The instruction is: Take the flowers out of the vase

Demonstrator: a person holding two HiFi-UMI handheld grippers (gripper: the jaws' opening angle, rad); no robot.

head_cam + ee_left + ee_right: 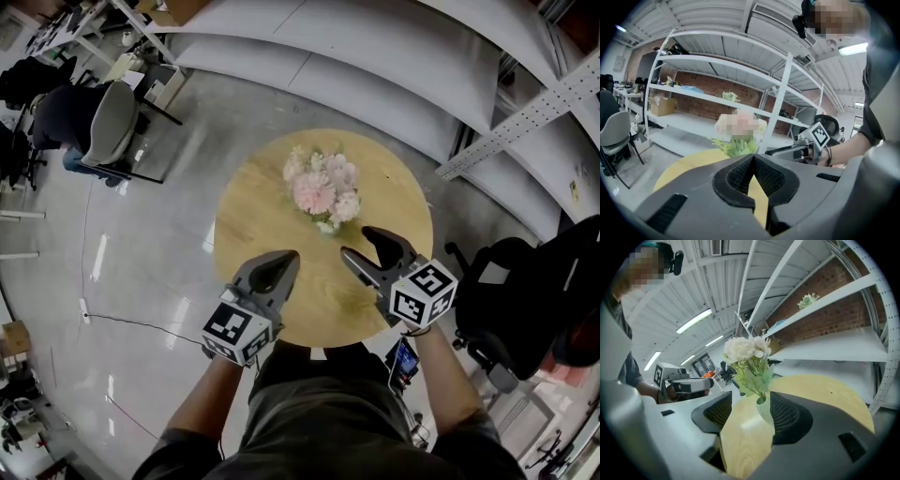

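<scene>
A bunch of pale pink and white flowers [322, 186] stands in a small pale vase [764, 409] on the far half of a round wooden table [253, 225]. In the head view the blooms hide most of the vase. My left gripper [284, 262] hovers over the table's near edge, its jaws shut with nothing between them [753, 161]. My right gripper [360, 243] is open, just short of the flowers on their near right side. In the right gripper view the vase shows beyond the gap between the open jaws [751, 411], not touched. The flowers [739, 127] lie ahead of the left gripper.
White metal shelving [394, 66] curves behind the table. A grey office chair [108, 122] with a seated person stands at the far left. A black chair [516, 281] stands close to the table's right. A cable [131, 323] runs across the shiny floor at left.
</scene>
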